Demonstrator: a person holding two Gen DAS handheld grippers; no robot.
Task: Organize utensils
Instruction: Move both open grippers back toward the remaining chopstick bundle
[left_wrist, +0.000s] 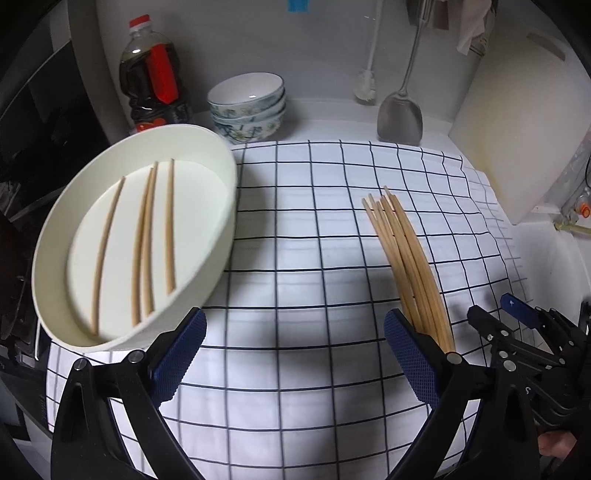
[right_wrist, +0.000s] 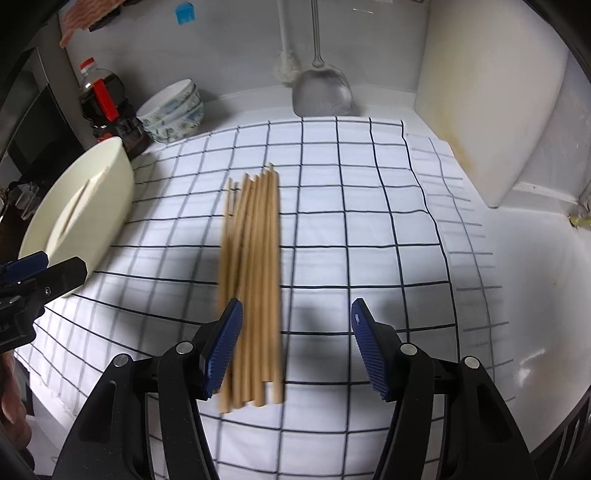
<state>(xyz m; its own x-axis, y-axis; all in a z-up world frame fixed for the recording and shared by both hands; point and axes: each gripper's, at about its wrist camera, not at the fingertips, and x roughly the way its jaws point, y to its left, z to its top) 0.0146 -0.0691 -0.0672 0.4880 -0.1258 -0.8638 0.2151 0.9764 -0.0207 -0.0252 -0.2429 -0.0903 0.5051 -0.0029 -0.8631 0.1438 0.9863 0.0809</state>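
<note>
Left gripper (left_wrist: 293, 354): mine, jaws spread wide and holding nothing; it hangs over the checked cloth (left_wrist: 295, 221), between the tray and the bundle.
Right gripper (right_wrist: 295, 343): mine, jaws likewise apart and empty; the near ends of the bundle lie just inside its left finger (right_wrist: 223, 349).
Loose chopsticks (right_wrist: 253, 280): a bundle of pale wooden sticks lying roughly parallel on the cloth, tips pointing away from me, some overlapping.
Sorted chopsticks (left_wrist: 147, 243): four sticks lying flat inside the white oval tray (left_wrist: 221, 236), which sits at the cloth's left edge, well apart from the bundle.
Progress: I judge the sorting partly done, with most sticks yet to go into the tray.
Handling: the sticks look light, stiff and smooth, so I expect them to roll or fan out when nudged; the ribbed blue pads should help the grip.
Hold point: I would close across the bundle near its near ends, where the sticks lie tightest.
Risk: a pinch on overlapping sticks may let one slip or pivot out.
Tabletop: white, also carrying stacked bowls (left_wrist: 247, 107) and a metal spatula (left_wrist: 400, 118) at the back.
</note>
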